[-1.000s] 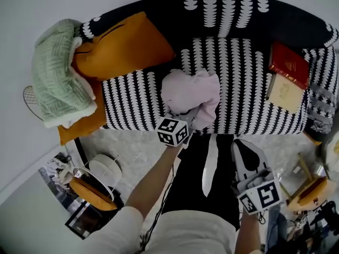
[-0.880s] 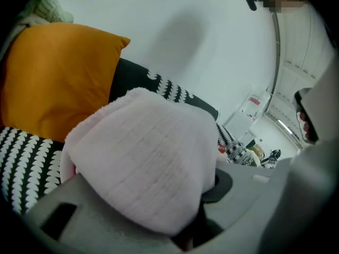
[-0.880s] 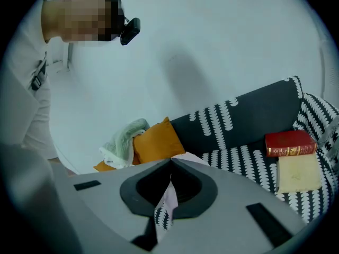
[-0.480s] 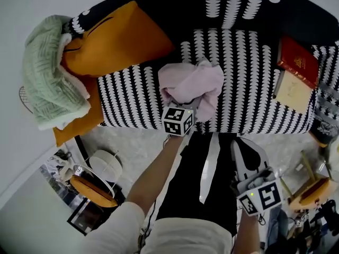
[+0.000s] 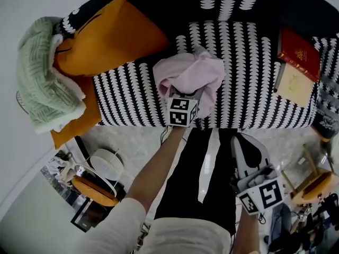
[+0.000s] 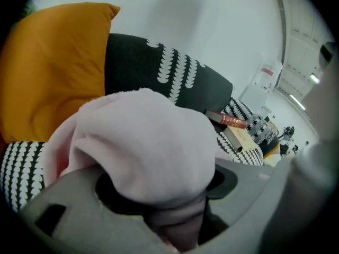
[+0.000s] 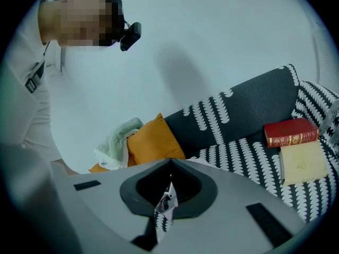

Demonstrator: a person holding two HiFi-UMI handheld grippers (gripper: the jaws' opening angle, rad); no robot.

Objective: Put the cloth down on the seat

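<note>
Pink cloth on black-and-white seat

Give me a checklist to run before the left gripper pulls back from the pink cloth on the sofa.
1. Cloth on the seat: ok. The pink cloth lies bunched on the patterned seat.
2. Cloth released: cannot tell. The left gripper has just been opening its jaws, yet cloth fills the gap between them.
3. Cloth away from the red book: ok. The book sits at the seat's far end.
4. Cloth apart from the orange cushion: ok.
5. Right gripper: ok. It is shut, empty and held back from the seat.
</note>
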